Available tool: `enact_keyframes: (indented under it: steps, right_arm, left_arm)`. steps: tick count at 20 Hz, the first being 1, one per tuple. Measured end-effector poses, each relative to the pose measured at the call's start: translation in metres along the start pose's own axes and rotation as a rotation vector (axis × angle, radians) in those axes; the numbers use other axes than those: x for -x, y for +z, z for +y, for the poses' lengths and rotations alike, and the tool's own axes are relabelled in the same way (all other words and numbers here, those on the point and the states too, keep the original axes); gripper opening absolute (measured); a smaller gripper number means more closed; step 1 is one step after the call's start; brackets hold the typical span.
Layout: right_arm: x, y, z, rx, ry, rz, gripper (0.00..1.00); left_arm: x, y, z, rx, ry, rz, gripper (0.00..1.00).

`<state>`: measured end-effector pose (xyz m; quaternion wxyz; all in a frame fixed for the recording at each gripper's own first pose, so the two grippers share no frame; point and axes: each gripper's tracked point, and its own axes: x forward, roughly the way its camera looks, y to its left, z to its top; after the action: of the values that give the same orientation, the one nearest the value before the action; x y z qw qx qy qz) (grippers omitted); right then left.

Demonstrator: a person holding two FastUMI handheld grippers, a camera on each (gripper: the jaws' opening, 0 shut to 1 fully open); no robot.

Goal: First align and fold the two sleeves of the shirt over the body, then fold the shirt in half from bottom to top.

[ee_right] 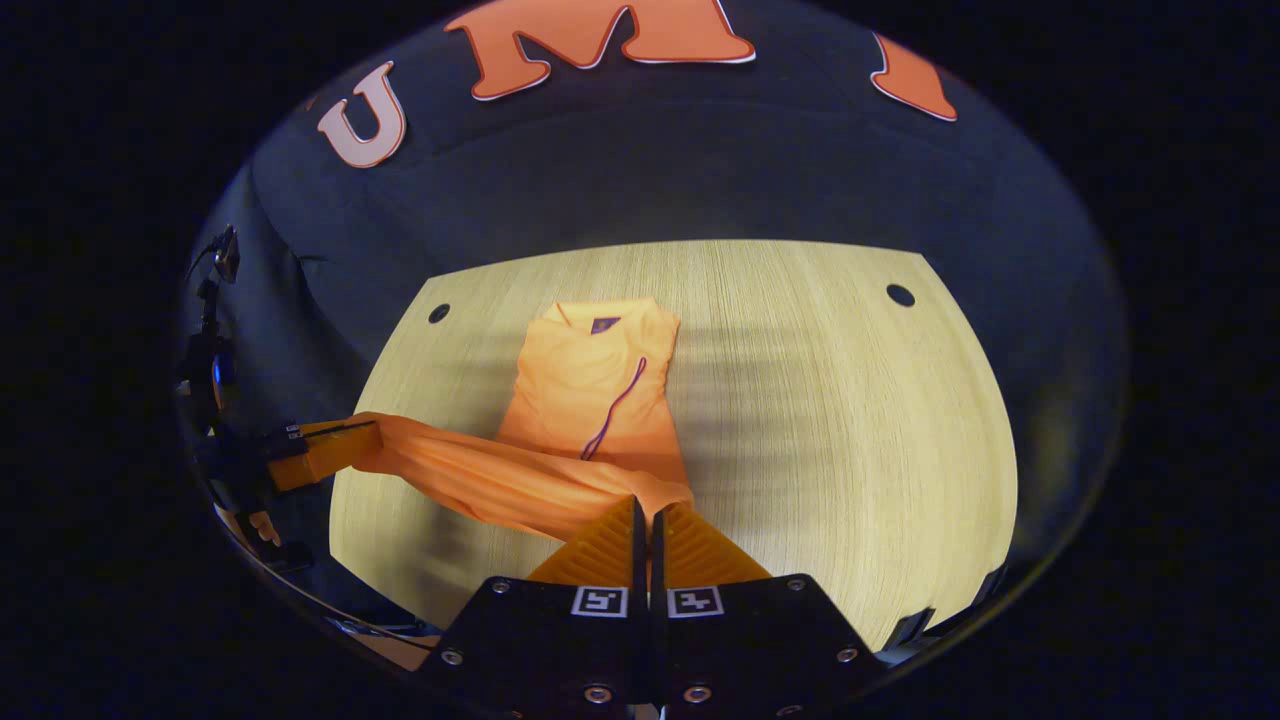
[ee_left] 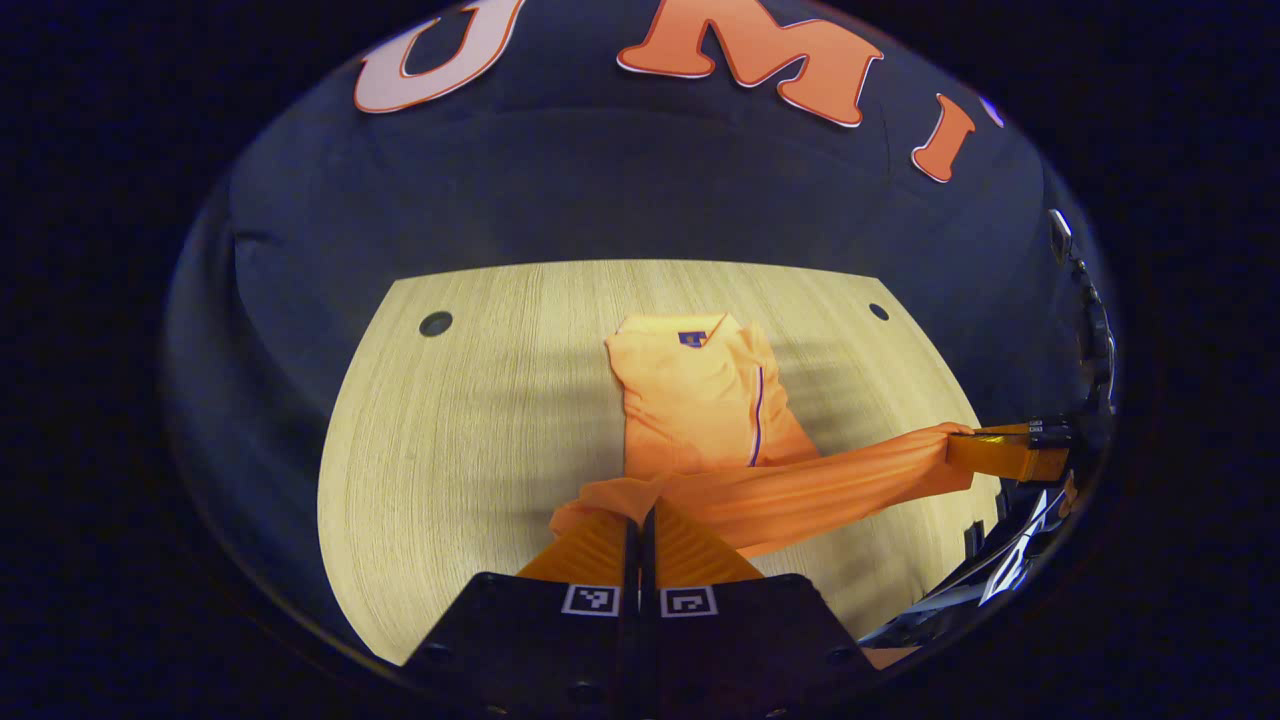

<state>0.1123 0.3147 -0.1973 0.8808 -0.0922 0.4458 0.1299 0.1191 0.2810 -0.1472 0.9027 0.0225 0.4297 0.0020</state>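
An orange shirt (ee_left: 700, 400) lies on the wooden table (ee_left: 470, 420), collar at the far end, sleeves folded over its body. Its bottom hem is lifted off the table and stretched between both grippers. My left gripper (ee_left: 640, 512) is shut on one hem corner. The right gripper (ee_left: 975, 450) shows at the right of the left gripper view, pinching the other corner. In the right gripper view, my right gripper (ee_right: 645, 508) is shut on the hem of the shirt (ee_right: 590, 390), and the left gripper (ee_right: 370, 440) holds the far end at the left.
The table (ee_right: 850, 400) has a small round hole near each far corner (ee_right: 900, 295), (ee_right: 439, 313). Black cloth walls rise behind and beside it. A dark stand with gear (ee_right: 205, 350) is at the table's side.
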Motion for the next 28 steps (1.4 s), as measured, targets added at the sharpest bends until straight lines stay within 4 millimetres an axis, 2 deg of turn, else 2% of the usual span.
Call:
enact_keyframes:
  steps: [1, 2, 9, 12, 13, 15, 17, 21, 24, 25, 26, 27, 28]
  right_arm:
    - [-0.002, 0.011, 0.0, 0.004, -0.002, -0.013, 0.01]
    - [-0.006, 0.023, -0.002, 0.002, -0.007, -0.027, 0.0]
    - [-0.043, 0.109, -0.013, -0.026, -0.029, -0.114, 0.0]
    - [-0.067, 0.133, -0.017, -0.007, -0.046, -0.129, 0.0]
    - [-0.077, 0.139, -0.018, -0.002, -0.048, -0.131, 0.0]
    - [-0.102, 0.145, -0.024, 0.008, -0.067, -0.127, 0.0]
    - [-0.13, 0.143, -0.026, -0.016, -0.06, -0.091, 0.0]
    - [-0.182, 0.143, -0.036, -0.014, -0.107, -0.079, 0.0]
    - [-0.204, 0.132, -0.037, -0.014, -0.15, -0.042, 0.02]
    - [-0.206, 0.132, -0.035, -0.008, -0.146, -0.05, 0.02]
    - [-0.207, 0.133, -0.033, -0.008, -0.135, -0.058, 0.06]
    - [-0.205, 0.136, -0.029, -0.017, -0.122, -0.061, 0.12]
    - [-0.205, 0.136, -0.028, -0.029, -0.117, -0.059, 0.34]
  left_arm:
    - [0.0, 0.014, 0.005, -0.007, -0.002, -0.017, 0.0]
    - [-0.011, 0.021, 0.001, -0.007, -0.003, -0.025, 0.01]
    - [-0.064, 0.084, 0.016, 0.003, 0.003, -0.053, 0.0]
    - [-0.093, 0.115, 0.023, -0.023, 0.022, -0.076, 0.0]
    - [-0.101, 0.118, 0.024, -0.027, 0.029, -0.07, 0.01]
    - [-0.119, 0.122, 0.028, -0.04, 0.041, -0.062, 0.0]
    - [-0.142, 0.121, 0.036, -0.053, 0.063, -0.044, 0.01]
    - [-0.186, 0.107, 0.052, -0.032, 0.119, 0.016, 0.01]
    - [-0.213, 0.097, 0.044, -0.023, 0.116, 0.05, 0.01]
    - [-0.214, 0.099, 0.043, -0.019, 0.108, 0.045, 0.05]
    - [-0.212, 0.097, 0.045, -0.02, 0.11, 0.044, 0.05]
    - [-0.213, 0.1, 0.047, -0.016, 0.107, 0.032, 0.29]
    - [-0.211, 0.102, 0.05, -0.009, 0.115, 0.016, 0.52]
